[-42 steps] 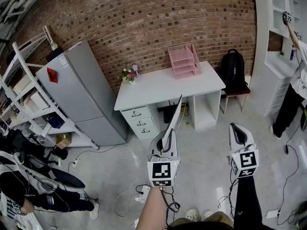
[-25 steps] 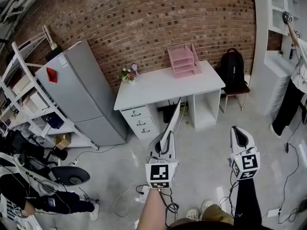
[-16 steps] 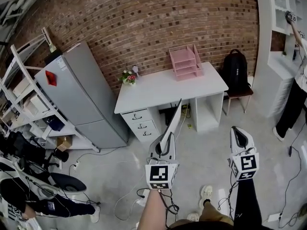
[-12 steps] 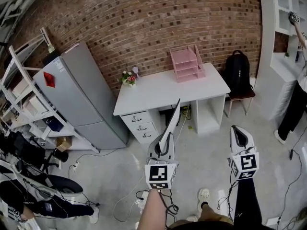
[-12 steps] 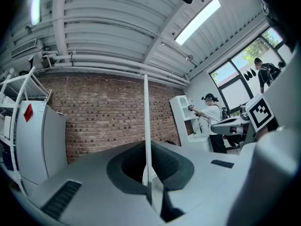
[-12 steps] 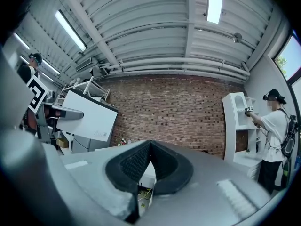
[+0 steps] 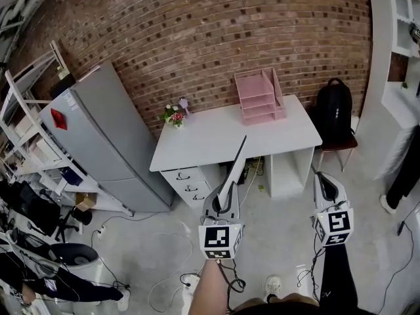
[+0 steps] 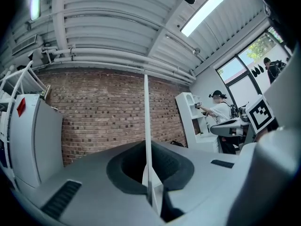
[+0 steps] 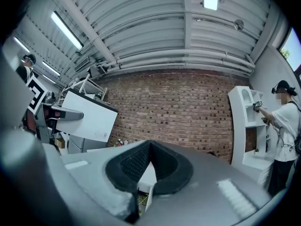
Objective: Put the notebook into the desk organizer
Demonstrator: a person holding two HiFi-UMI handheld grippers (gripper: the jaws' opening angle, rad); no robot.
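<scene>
A thin white notebook (image 7: pixel 235 166) stands on edge in my left gripper (image 7: pixel 225 199), which is shut on its lower end. In the left gripper view the notebook (image 8: pixel 146 126) rises as a narrow white strip from between the closed jaws. The pink desk organizer (image 7: pixel 259 96) sits at the back of the white desk (image 7: pixel 216 133), well ahead of both grippers. My right gripper (image 7: pixel 321 179) is held level beside the left one, shut with nothing in it. From the right gripper view the notebook (image 9: pixel 89 117) shows flat-on at the left.
A grey fridge (image 7: pixel 105 136) stands left of the desk, with metal shelves (image 7: pixel 33 130) beyond it. A small flower pot (image 7: pixel 174 115) is on the desk's left corner. A black backpack (image 7: pixel 333 110) rests on a chair to the right. Cables (image 7: pixel 164 287) lie on the floor.
The desk and organizer have come nearer and sit larger in the head view. Both grippers have travelled forward together, the left still holding the notebook.
</scene>
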